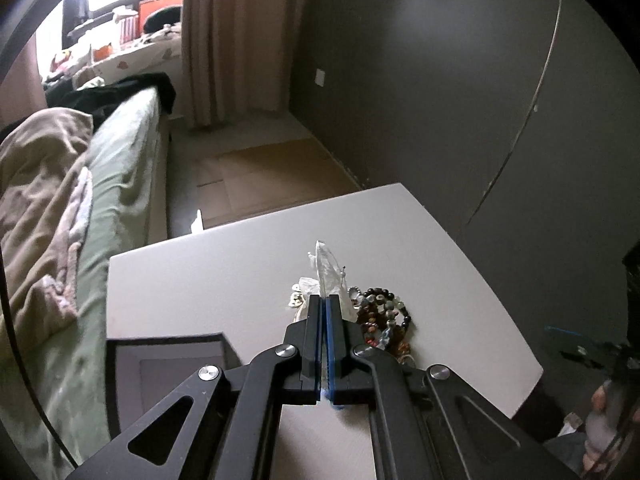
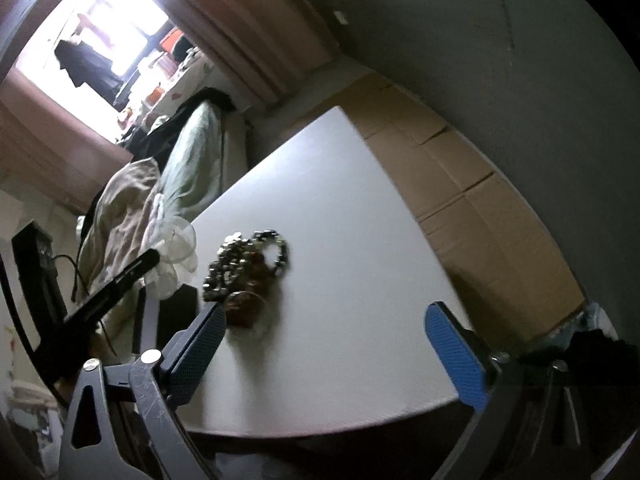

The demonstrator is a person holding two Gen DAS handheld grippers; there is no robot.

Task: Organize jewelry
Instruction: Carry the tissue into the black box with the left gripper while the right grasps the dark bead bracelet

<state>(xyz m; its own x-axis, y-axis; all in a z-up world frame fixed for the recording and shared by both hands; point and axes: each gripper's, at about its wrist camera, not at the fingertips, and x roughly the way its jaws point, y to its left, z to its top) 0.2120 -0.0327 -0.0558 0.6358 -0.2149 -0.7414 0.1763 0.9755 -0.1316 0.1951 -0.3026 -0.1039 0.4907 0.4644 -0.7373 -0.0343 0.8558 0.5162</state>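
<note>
Jewelry lies in a small heap (image 1: 384,312) on the white table (image 1: 224,280), well in from its far corner: several beaded bracelets in brown, dark and pale beads, tangled together, with a few small silvery pieces at the heap's left edge. In the right wrist view the same heap (image 2: 244,268) sits near the table's left edge, blurred, with a ring of dark beads (image 2: 276,250) at its far side.

The left gripper (image 1: 324,300) has its fingers pressed fully together on a clear plastic bag (image 1: 326,268), whose crumpled top sticks up past the fingertips, right over the left side of the heap. Whether the bag is clear of the table cannot be told.

The right gripper (image 2: 324,320) has its fingers spread wide with nothing between them but bare table; its left finger (image 2: 200,344) is just beside the near end of the heap, its right finger (image 2: 456,356) well apart from it.

A dark open box (image 1: 172,360) stands at the table's near left corner. Beyond the table are a bed with a green sheet (image 1: 120,152) and a beige blanket (image 1: 40,200), flattened cardboard on the floor (image 1: 272,176), a curtain (image 1: 236,40) and a bright window (image 2: 100,28).
</note>
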